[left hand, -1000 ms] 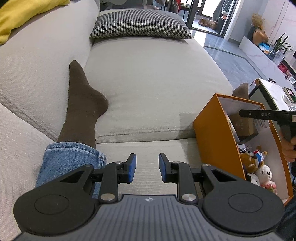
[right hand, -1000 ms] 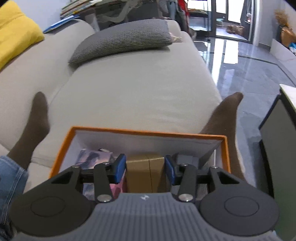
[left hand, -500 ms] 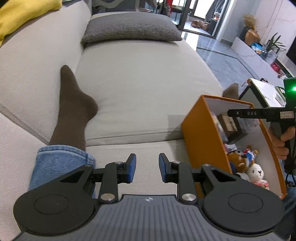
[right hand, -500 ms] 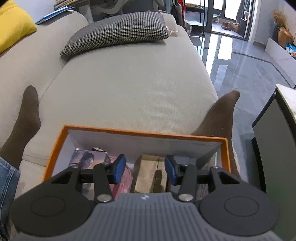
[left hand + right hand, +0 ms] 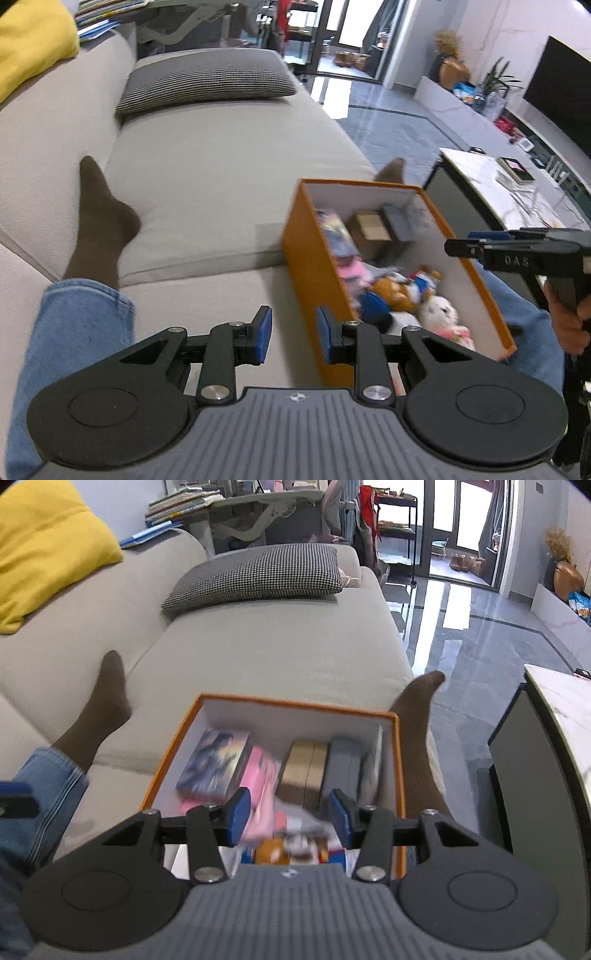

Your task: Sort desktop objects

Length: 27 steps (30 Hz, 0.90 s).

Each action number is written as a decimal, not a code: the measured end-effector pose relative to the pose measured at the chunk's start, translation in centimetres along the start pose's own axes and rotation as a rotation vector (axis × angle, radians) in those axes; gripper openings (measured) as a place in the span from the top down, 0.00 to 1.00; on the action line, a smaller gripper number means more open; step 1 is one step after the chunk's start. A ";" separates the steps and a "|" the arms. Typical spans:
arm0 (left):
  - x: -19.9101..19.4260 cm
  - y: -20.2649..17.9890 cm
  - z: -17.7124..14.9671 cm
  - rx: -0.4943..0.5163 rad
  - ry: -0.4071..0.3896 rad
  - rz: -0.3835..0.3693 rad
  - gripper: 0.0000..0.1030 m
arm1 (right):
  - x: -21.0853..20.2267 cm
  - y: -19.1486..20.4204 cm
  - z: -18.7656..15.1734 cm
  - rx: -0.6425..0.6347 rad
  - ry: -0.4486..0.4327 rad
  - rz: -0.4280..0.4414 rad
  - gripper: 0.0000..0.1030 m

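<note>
An orange box [image 5: 314,266] with white inner walls sits on the sofa between a person's legs. It holds plush toys [image 5: 402,288], a tan box [image 5: 306,768], a grey box [image 5: 341,768], a colourful printed box [image 5: 214,764] and a pink pack [image 5: 262,775]. My left gripper [image 5: 294,334] hovers open at the box's near left corner, holding nothing. My right gripper [image 5: 290,818] hangs open above the box's near end with nothing between its pads. In the left wrist view the right gripper [image 5: 456,245] reaches in over the box's right wall.
The beige sofa [image 5: 229,173] carries a houndstooth pillow [image 5: 258,576] and a yellow cushion [image 5: 44,550]. The person's brown-socked feet [image 5: 99,225] [image 5: 417,716] flank the box. A white-topped low table [image 5: 491,192] stands to the right, beyond it glossy grey floor.
Both grippers have risen and drawn back. The right one now looks down on more of the box's contents; the left one has swung right, toward the box.
</note>
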State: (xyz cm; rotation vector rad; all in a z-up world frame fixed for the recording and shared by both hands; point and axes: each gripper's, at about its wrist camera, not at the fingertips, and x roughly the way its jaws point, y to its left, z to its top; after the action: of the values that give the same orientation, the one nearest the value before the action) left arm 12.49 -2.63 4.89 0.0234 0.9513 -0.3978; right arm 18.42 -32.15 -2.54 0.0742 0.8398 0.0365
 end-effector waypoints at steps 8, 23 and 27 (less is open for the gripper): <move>-1.5 -4.1 -4.7 0.037 0.001 -0.042 0.71 | -6.0 0.3 -7.0 -0.008 -0.033 -0.012 0.52; -2.5 -6.8 -11.6 0.056 0.020 0.026 0.44 | -8.9 2.1 -16.4 0.052 -0.067 0.003 0.51; -2.6 -7.7 -11.6 0.077 -0.030 0.059 0.38 | -9.1 2.3 -17.2 0.035 -0.074 -0.004 0.48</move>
State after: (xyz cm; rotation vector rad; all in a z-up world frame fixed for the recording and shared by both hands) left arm -0.57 -6.70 1.33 0.1150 0.9031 -0.3787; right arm -0.46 -29.52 -7.03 0.1061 0.7668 0.0150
